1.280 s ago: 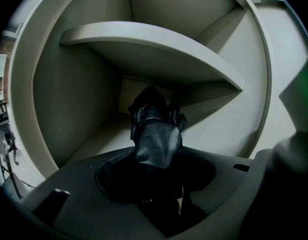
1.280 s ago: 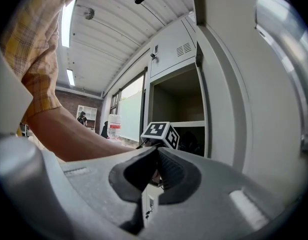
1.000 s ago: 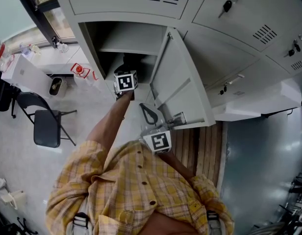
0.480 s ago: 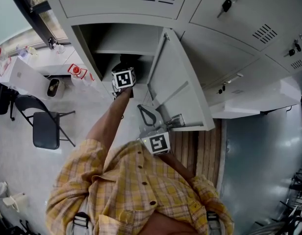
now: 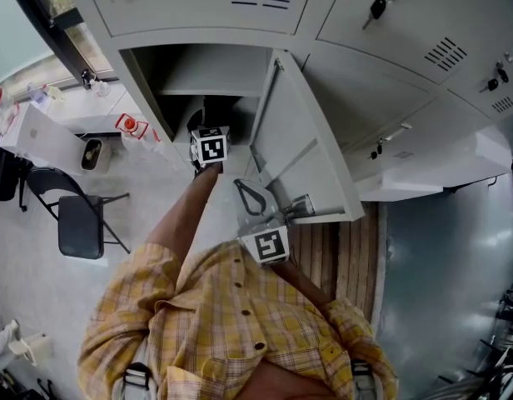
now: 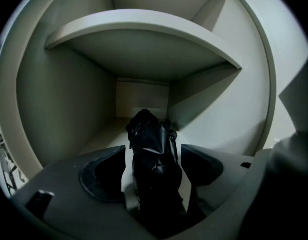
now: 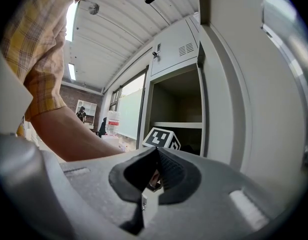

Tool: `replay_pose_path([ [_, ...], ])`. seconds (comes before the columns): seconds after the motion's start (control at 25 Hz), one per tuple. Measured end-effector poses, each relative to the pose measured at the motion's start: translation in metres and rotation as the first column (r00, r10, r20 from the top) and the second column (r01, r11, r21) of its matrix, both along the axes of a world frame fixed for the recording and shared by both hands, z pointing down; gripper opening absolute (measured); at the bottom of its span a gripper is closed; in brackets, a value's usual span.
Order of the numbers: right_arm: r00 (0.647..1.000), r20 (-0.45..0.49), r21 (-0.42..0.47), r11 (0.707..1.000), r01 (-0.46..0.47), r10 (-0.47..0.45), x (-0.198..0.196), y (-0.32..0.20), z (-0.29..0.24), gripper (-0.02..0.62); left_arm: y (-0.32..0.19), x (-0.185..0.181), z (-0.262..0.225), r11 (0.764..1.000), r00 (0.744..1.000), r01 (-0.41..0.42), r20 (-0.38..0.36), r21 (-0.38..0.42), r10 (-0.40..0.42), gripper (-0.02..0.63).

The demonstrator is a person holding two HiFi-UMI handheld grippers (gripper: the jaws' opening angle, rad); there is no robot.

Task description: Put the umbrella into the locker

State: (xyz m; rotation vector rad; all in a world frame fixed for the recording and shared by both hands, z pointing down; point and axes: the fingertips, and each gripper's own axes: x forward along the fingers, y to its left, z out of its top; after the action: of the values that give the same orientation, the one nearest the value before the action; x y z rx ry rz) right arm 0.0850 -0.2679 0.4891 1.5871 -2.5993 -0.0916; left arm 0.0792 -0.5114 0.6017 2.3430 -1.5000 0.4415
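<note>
The folded black umbrella [image 6: 154, 159] lies on the floor of the open locker compartment [image 5: 208, 67], under its shelf [image 6: 144, 29]. In the head view it shows as a dark shape [image 5: 216, 111] inside. My left gripper [image 6: 153, 147] reaches into the compartment [image 5: 205, 130]. Its jaws have just been opening and now stand open on either side of the umbrella, with a pale gap beside each pad. My right gripper [image 7: 156, 151] is shut and holds nothing I can make out, waiting by the open door [image 5: 302, 152], fingertips together [image 5: 240, 183].
More grey lockers with keys [image 5: 377, 8] stand to the right. A folding chair [image 5: 77, 223], a white table [image 5: 48, 136] and a red-topped container [image 5: 131, 125] are at the left. Wooden boards [image 5: 340, 248] lie below the door.
The left gripper's marker cube sits slightly lower at the locker mouth than before. The right gripper has kept still.
</note>
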Motion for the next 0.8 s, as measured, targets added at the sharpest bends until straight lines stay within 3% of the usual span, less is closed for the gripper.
replay_pose_path([
  [0.64,0.998,0.038,-0.012,0.999,-0.047,0.048,0.009,0.007,-0.003,-0.003,0.039,-0.015,-0.021,0.998,1.000,-0.010,-0.005,0.067,0.010,0.339],
  [0.8,0.996,0.060,-0.027,0.998,-0.057,0.059,0.010,0.010,-0.005,-0.003,0.052,-0.019,-0.043,0.993,0.999,-0.021,-0.031,0.117,0.025,0.278],
])
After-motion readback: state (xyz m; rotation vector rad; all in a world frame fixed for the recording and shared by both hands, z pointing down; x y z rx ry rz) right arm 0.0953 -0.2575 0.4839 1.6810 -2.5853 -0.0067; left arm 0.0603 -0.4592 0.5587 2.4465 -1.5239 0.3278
